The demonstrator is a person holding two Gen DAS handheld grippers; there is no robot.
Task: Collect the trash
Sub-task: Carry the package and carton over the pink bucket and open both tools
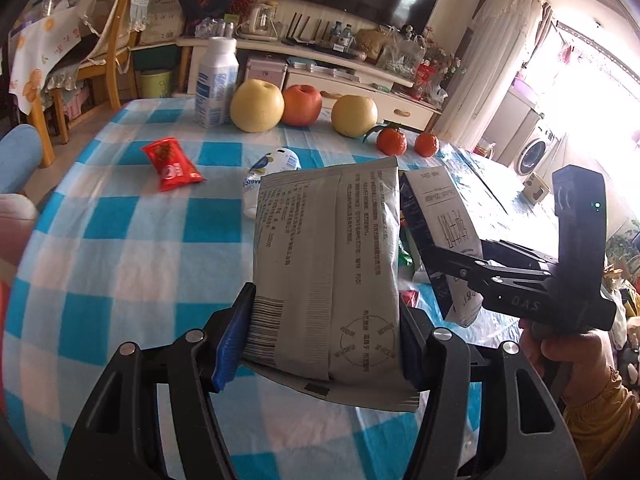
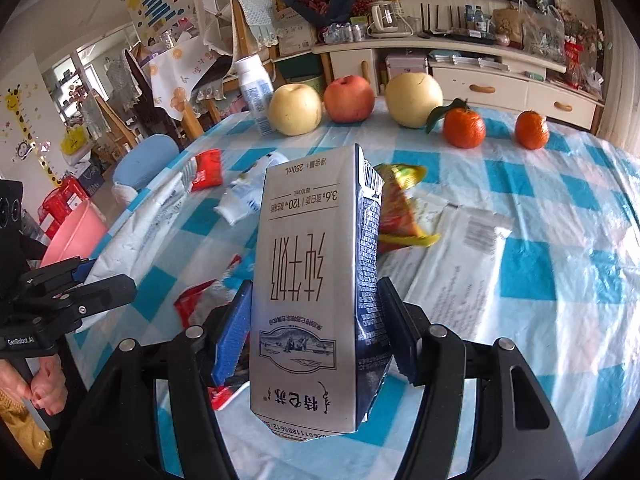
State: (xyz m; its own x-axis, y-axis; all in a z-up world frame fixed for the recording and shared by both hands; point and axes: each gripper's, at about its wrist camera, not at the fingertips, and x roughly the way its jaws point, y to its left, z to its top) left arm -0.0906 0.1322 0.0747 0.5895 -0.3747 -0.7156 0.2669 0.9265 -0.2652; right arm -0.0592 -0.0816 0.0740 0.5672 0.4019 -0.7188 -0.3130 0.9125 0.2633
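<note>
**A:** Where does the trash stand?

**B:** Both tools are loaded. The left gripper (image 1: 324, 344) is clamped on a grey printed pouch (image 1: 328, 272), lifted clear of the checked tablecloth (image 1: 132, 248). The right gripper (image 2: 316, 340) is clamped on a milk carton (image 2: 308, 300), held upside down above the middle of the table.

**A:** What's left on the cloth?

**B:** A red snack wrapper (image 1: 172, 164) toward the left edge, a crumpled white pouch (image 1: 272, 172) mid-table, a yellow-and-red wrapper (image 2: 400, 208) behind the carton, and torn red scraps (image 2: 192, 304) near the front edge. The fruit along the far edge isn't trash.

**A:** Risks?

**B:** The pouch is soft and pinched only at its lower end, so I'd judge it could sag or slide out on a quick swing. The two grippers hang close together; crossing paths could knock the carton loose. If liquid remains, the inverted carton may drip. A pink basin (image 2: 72, 236) sits beyond the left edge, possibly the bin, but I can't tell.
</note>
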